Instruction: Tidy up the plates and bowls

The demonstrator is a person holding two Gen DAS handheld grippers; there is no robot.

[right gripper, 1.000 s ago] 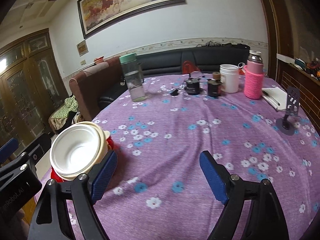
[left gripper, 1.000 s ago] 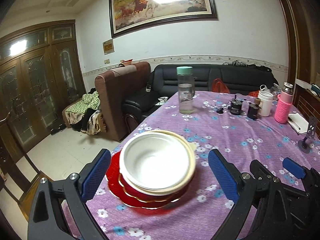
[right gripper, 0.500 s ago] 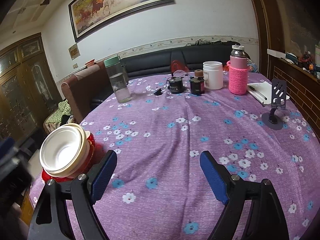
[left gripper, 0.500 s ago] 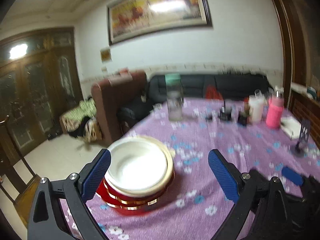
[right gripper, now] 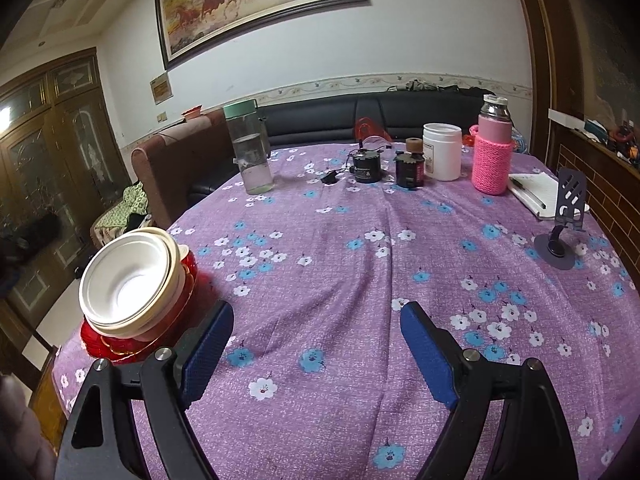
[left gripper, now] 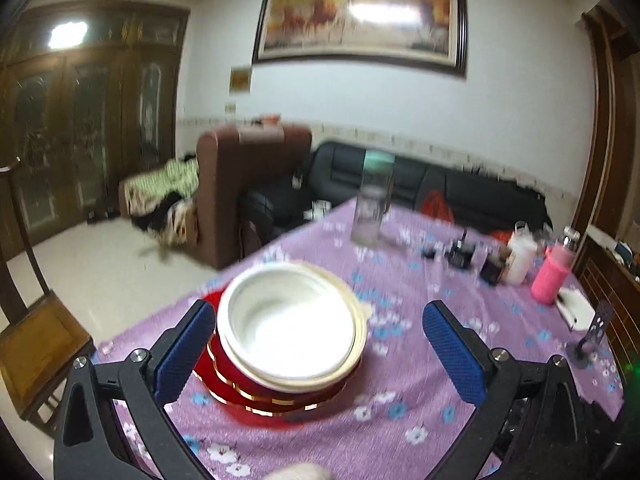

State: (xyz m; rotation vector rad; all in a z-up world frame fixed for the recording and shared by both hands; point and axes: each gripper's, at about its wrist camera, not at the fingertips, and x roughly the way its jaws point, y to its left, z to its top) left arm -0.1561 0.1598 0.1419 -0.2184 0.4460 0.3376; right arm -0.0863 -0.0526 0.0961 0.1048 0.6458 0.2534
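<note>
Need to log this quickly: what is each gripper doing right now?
Left gripper: open, just widened, fingers astride the bowl stack, not gripping.
Right gripper: open, holding nothing.

white bowls (right gripper: 132, 280): 2, nested | red bowls (right gripper: 182, 300): at least 2, exact count unclear | red plate (right gripper: 116, 350): 1 | clear bottle (right gripper: 250, 148): 1 | pink-sleeved flask (right gripper: 493, 148): 1 | white jar (right gripper: 442, 151): 1 | small dark containers (right gripper: 366, 165): 2 | notepad (right gripper: 534, 190): 1 | phone stand (right gripper: 566, 216): 1
</note>
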